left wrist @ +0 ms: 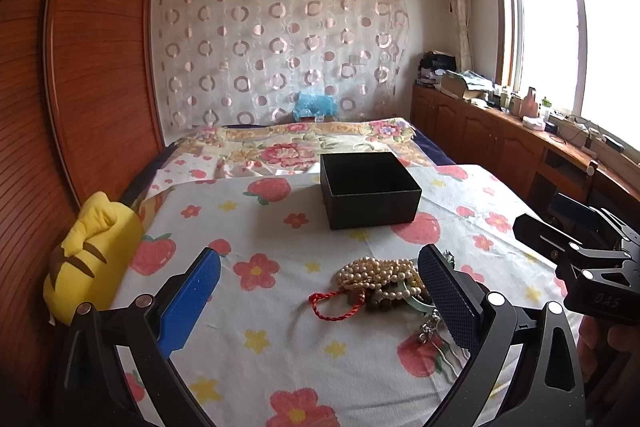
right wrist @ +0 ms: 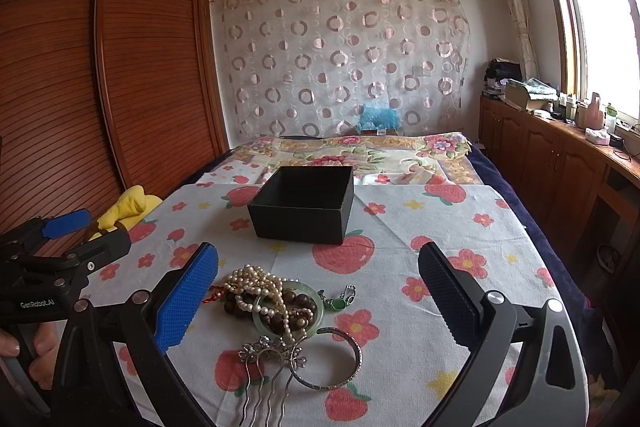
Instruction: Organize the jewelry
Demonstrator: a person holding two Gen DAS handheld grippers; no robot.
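An open black box [left wrist: 370,189] [right wrist: 304,203] stands on the floral cloth, nothing visible inside. Nearer lies a jewelry heap: pearl strands [left wrist: 376,273] [right wrist: 256,281], a red cord [left wrist: 334,303], a green jade bangle [right wrist: 260,319], dark beads [right wrist: 280,323], a silver bangle [right wrist: 340,359], a metal hair comb [right wrist: 266,375] and a small green pendant [right wrist: 338,303]. My left gripper [left wrist: 320,301] is open, the heap at its right finger. My right gripper [right wrist: 318,301] is open around the heap, holding nothing.
A yellow plush toy [left wrist: 90,259] [right wrist: 128,207] sits at the cloth's left edge beside the wooden wardrobe [left wrist: 80,67]. Behind the box is a flowered bedspread [right wrist: 352,151]. Wooden cabinets [right wrist: 560,155] with clutter run under the window on the right. A hand [right wrist: 24,355] holds the left gripper's handle.
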